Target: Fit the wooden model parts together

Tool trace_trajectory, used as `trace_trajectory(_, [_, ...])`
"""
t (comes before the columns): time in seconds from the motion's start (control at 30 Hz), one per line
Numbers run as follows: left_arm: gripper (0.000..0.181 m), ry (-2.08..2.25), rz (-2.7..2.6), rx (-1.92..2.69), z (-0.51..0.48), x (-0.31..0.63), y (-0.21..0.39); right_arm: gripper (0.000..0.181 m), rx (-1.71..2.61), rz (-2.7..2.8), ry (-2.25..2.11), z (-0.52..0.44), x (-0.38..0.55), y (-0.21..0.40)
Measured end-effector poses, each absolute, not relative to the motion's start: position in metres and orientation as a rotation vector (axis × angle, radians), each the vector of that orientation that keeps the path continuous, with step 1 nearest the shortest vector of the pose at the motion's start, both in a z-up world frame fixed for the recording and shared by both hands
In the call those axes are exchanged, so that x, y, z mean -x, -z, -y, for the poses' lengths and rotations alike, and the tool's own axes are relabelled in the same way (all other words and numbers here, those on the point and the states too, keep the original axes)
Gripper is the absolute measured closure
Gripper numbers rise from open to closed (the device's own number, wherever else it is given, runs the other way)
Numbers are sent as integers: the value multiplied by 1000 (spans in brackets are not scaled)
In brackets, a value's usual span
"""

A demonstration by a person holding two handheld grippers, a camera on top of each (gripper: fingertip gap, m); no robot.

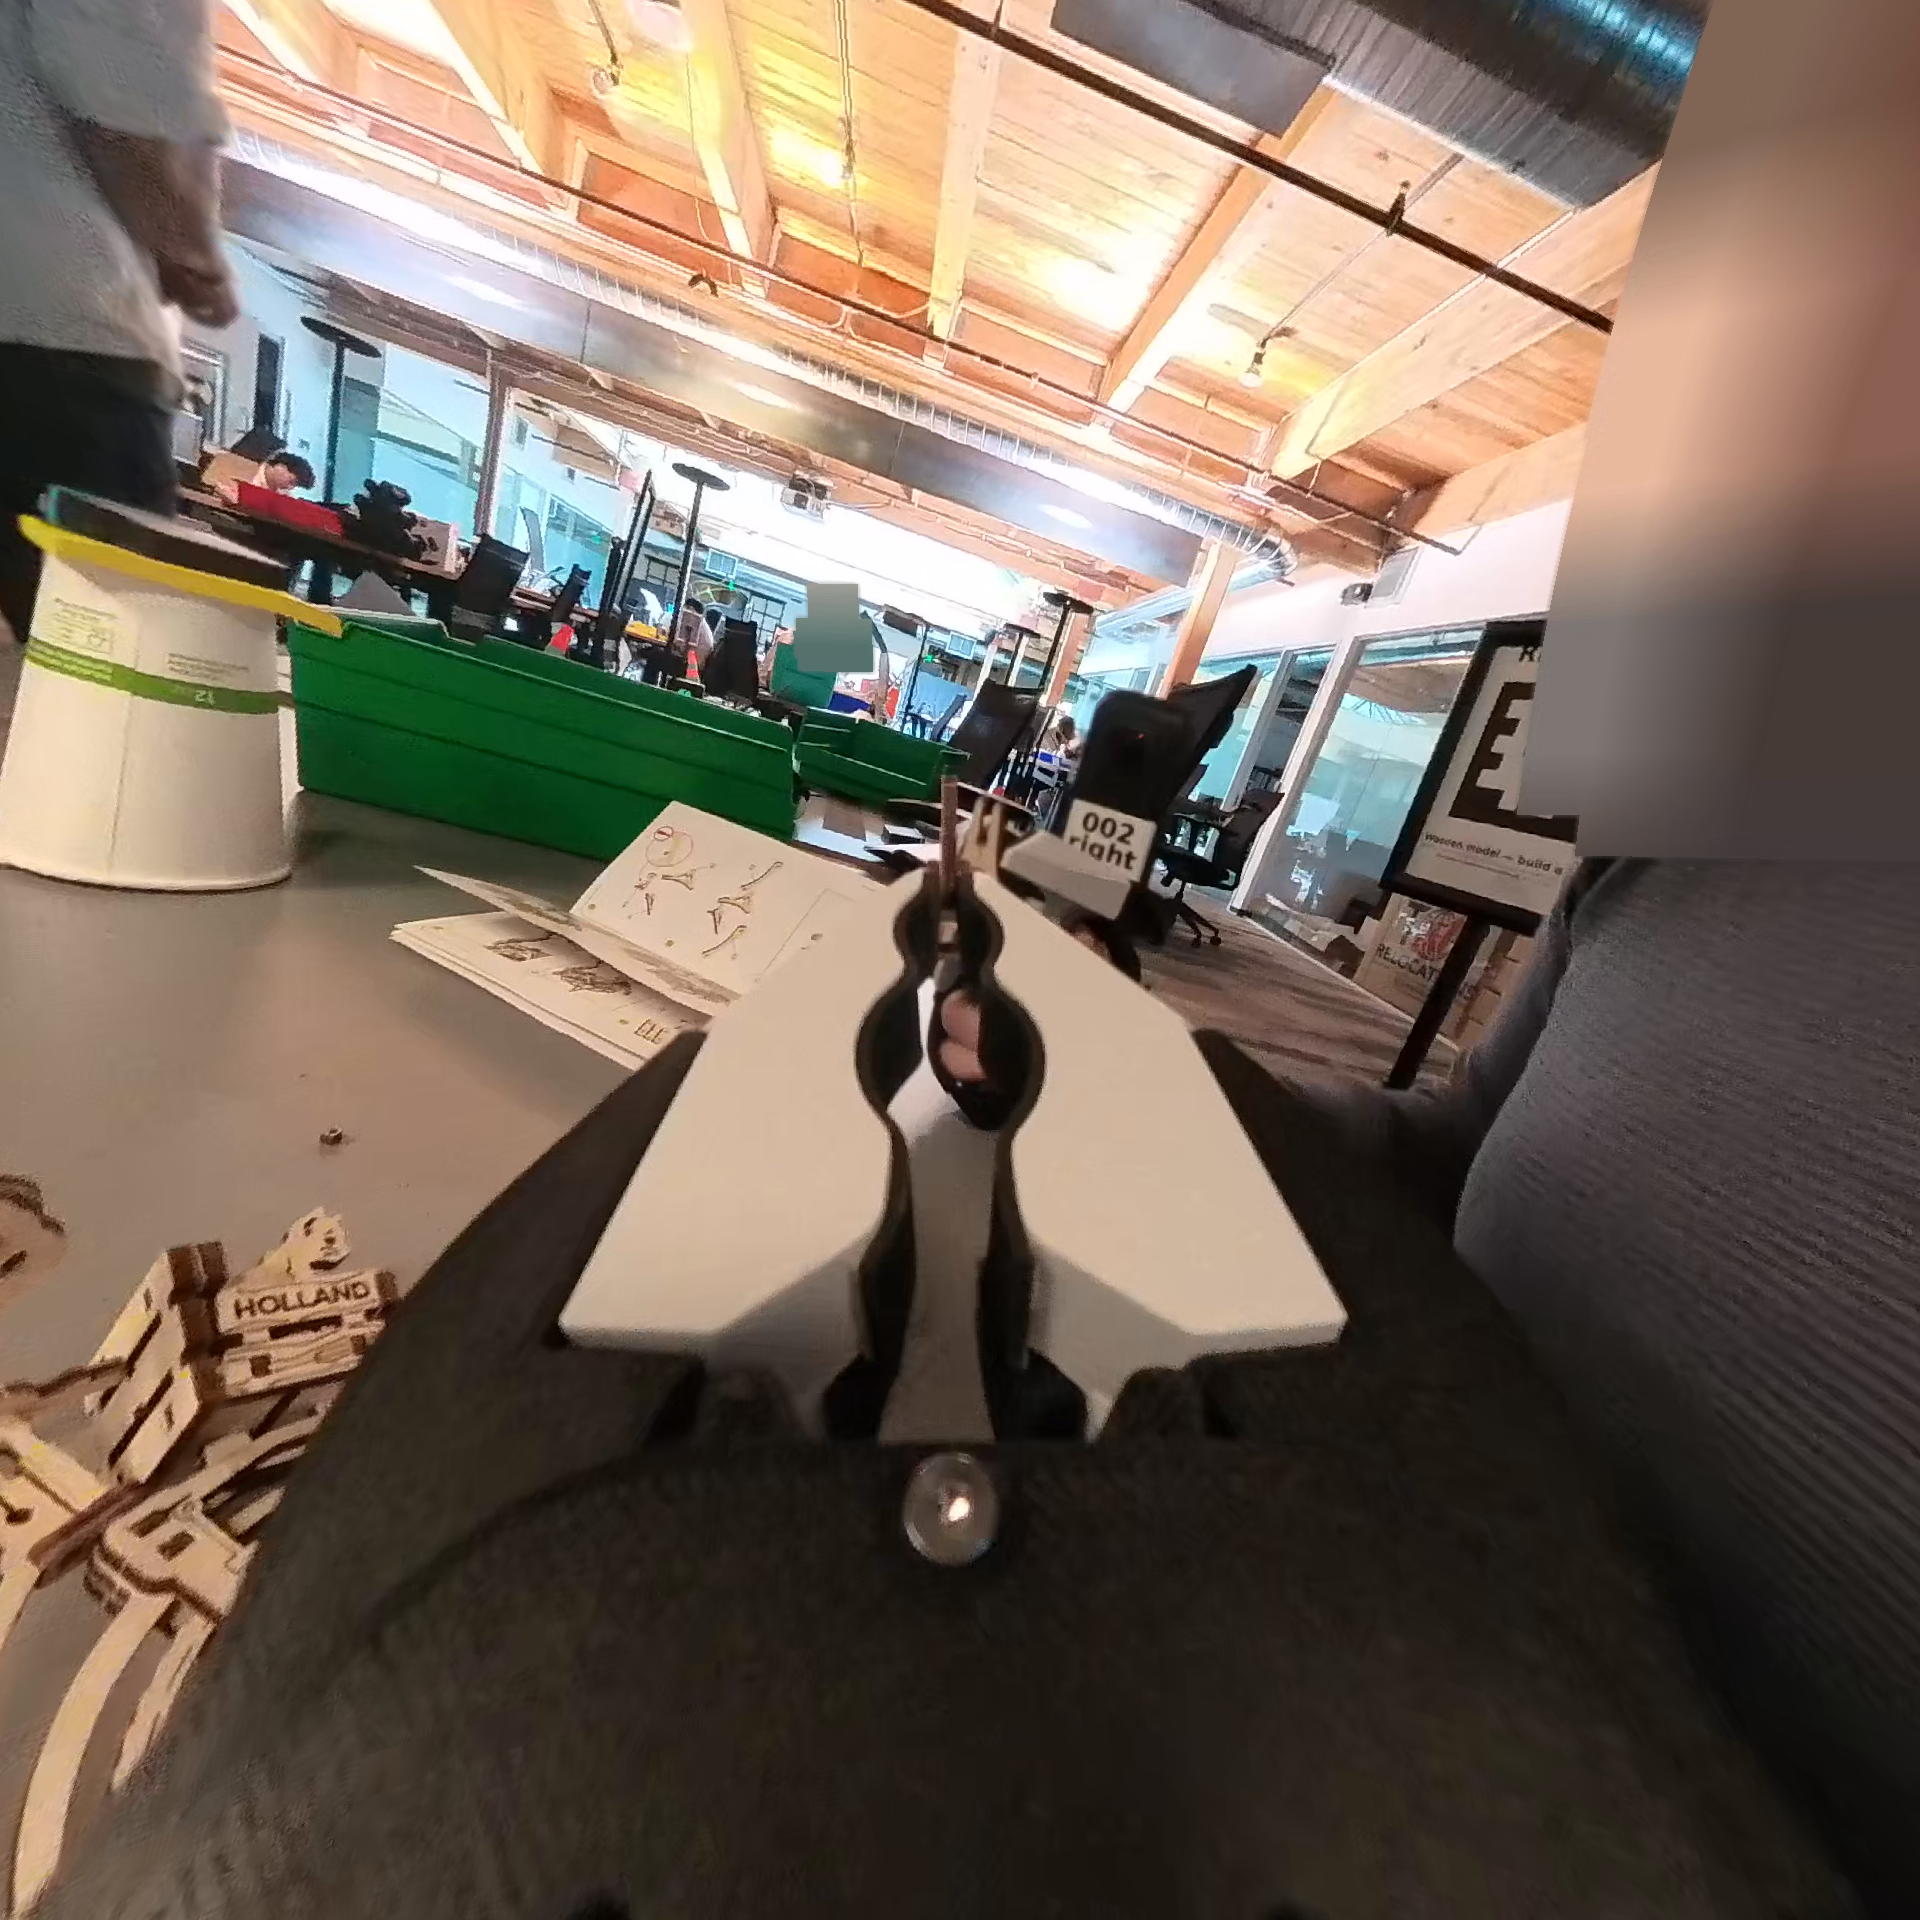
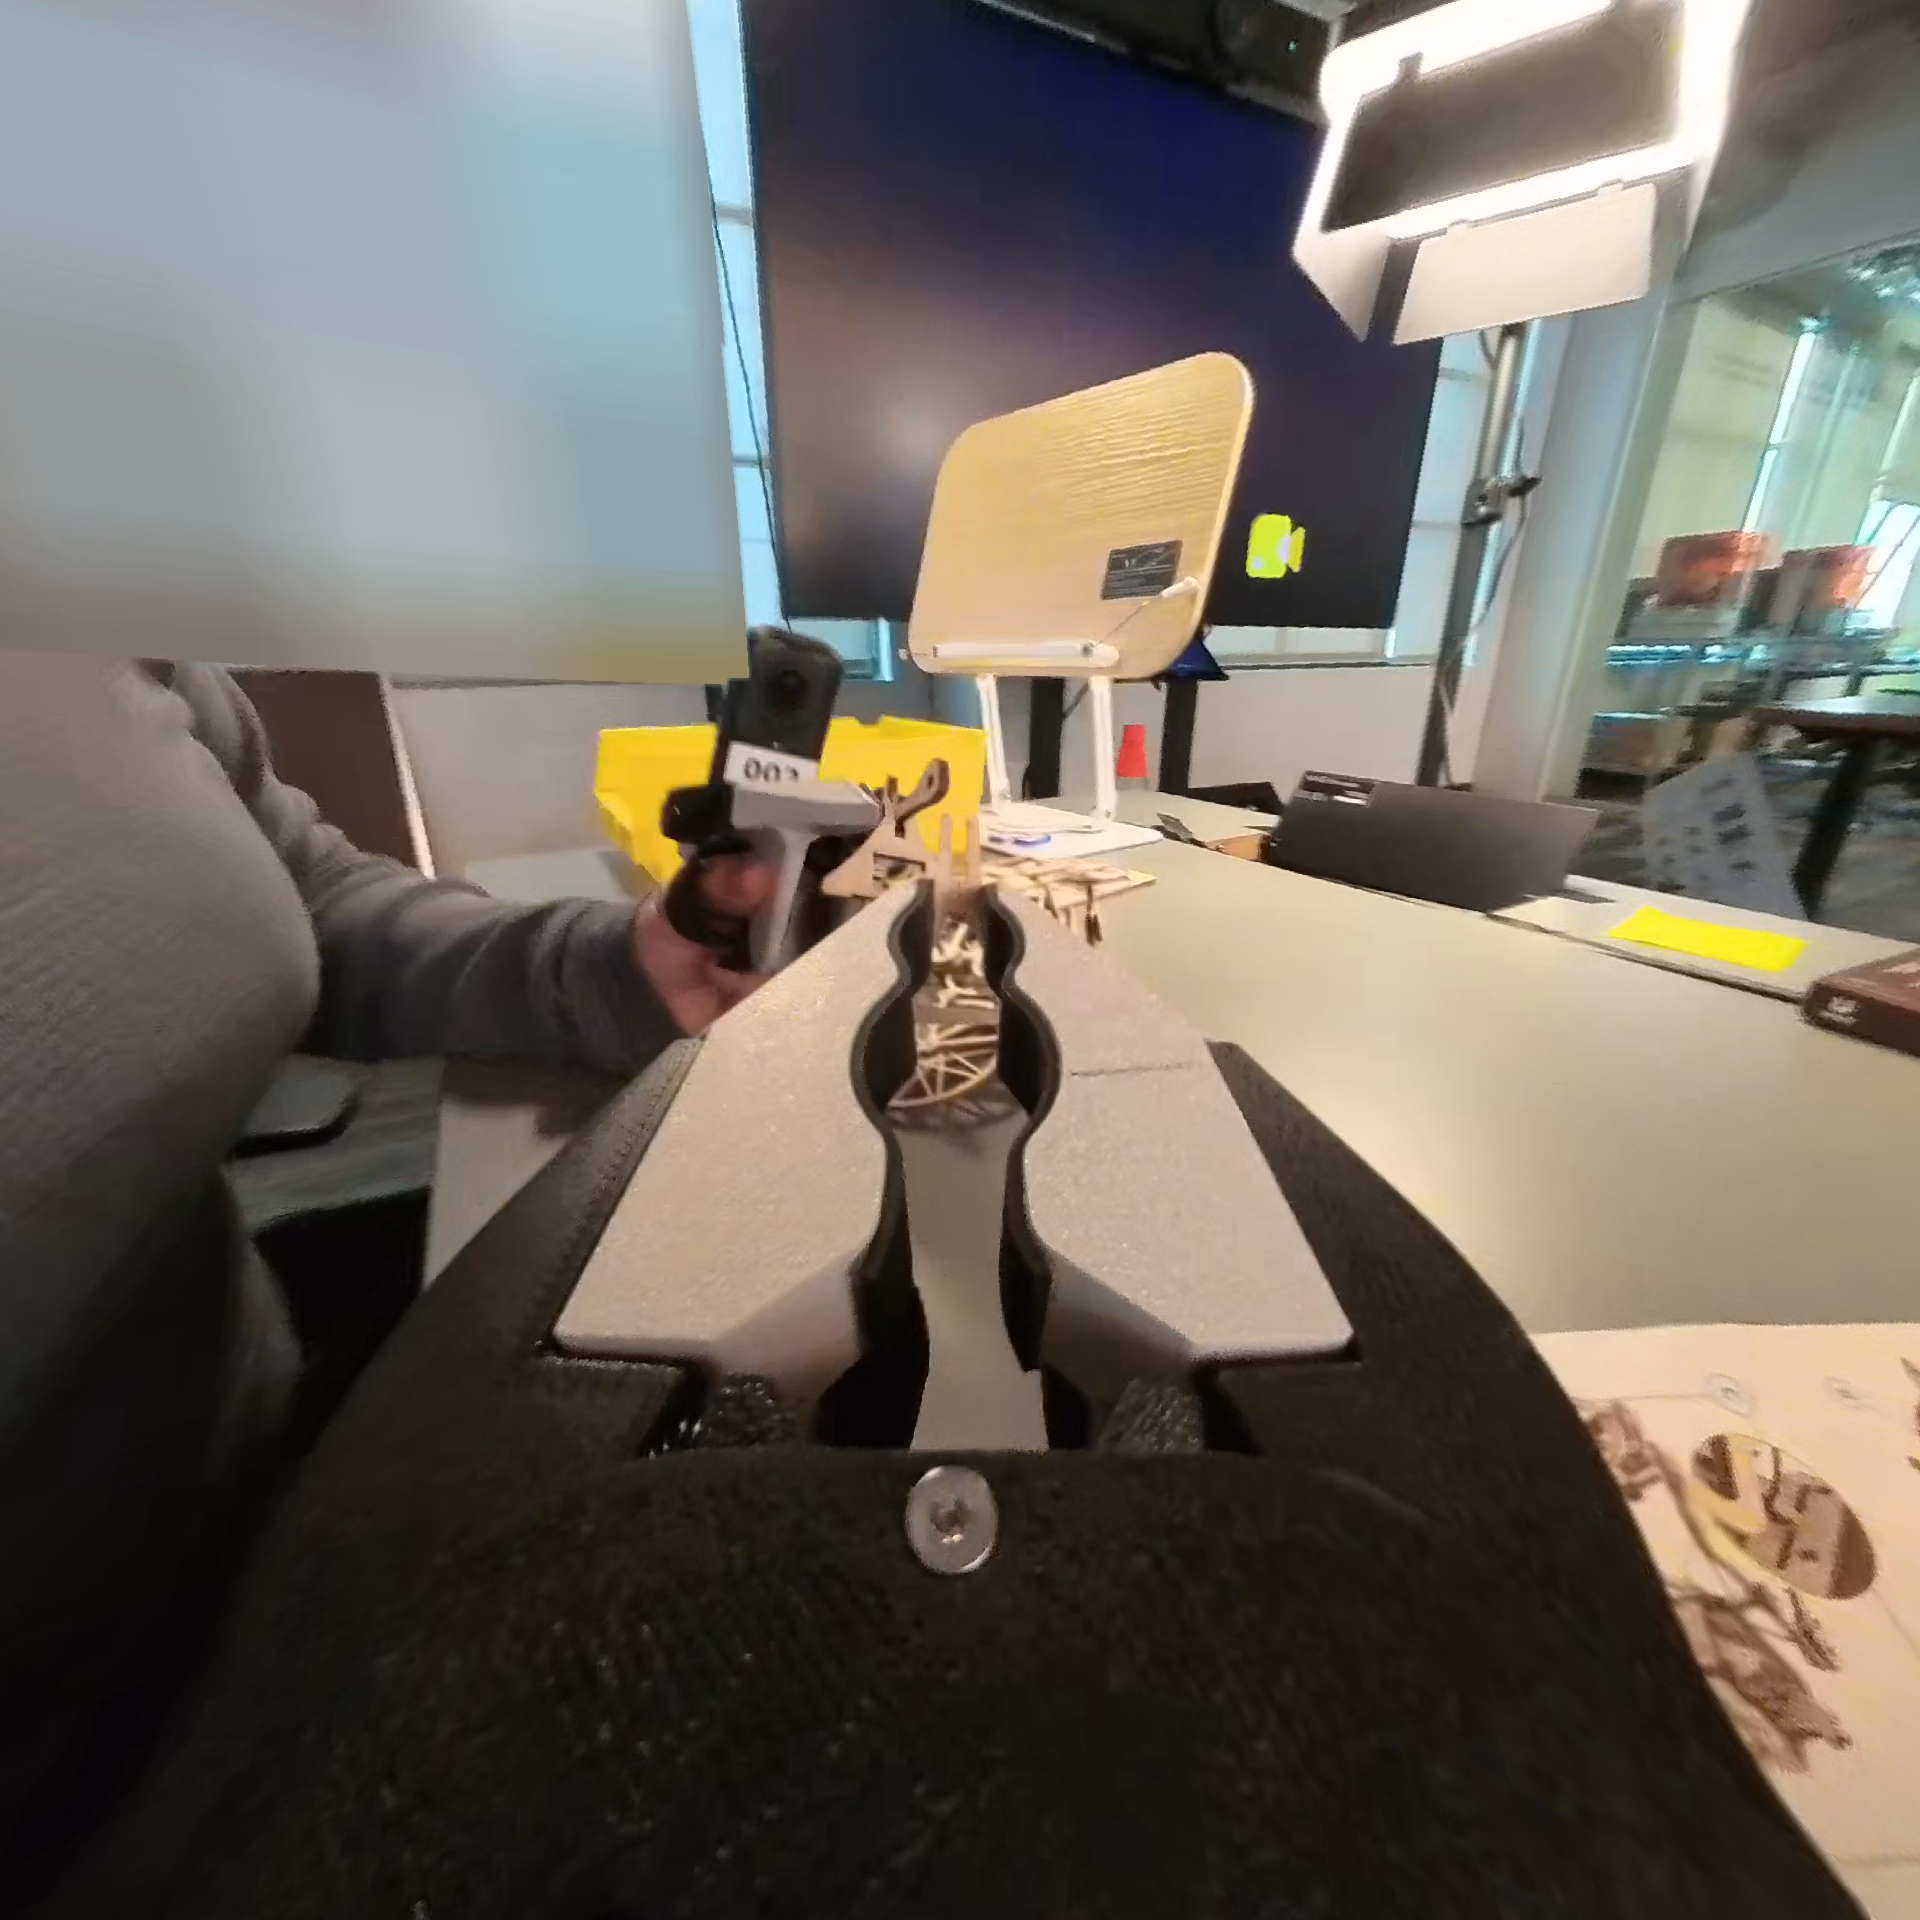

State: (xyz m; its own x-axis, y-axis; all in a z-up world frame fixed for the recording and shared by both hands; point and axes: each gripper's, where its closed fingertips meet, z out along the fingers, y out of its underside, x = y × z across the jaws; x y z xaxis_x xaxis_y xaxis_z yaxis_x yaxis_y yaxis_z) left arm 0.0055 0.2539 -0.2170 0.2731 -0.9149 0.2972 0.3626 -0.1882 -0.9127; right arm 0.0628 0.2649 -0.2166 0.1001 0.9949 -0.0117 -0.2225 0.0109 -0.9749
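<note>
Left wrist view: left tool (image 1: 951, 883) and right tool (image 2: 951, 894) each pinch a thin, pale, laser-cut wooden part (image 1: 948, 831).

My left tongs (image 1: 951, 883) pinch a thin wooden piece (image 1: 949, 831) at their tips, with the right tongs (image 1: 1081, 868) just beyond. A part-built wooden model (image 1: 208, 1351) lies lower left on the grey surface (image 1: 260, 1039), an open booklet (image 1: 665, 925) farther on.
</note>
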Motion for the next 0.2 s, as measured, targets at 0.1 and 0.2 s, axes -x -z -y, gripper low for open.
trace_trajectory(0.1, [180,1251,-600,1278,-255,-7,218,176,1066,1088,-1115,-256,-50,225])
trace_trajectory(0.2, [180,1209,-584,1288,-260,-5,220,176,1058,1140,-1065,-252,-43,229])
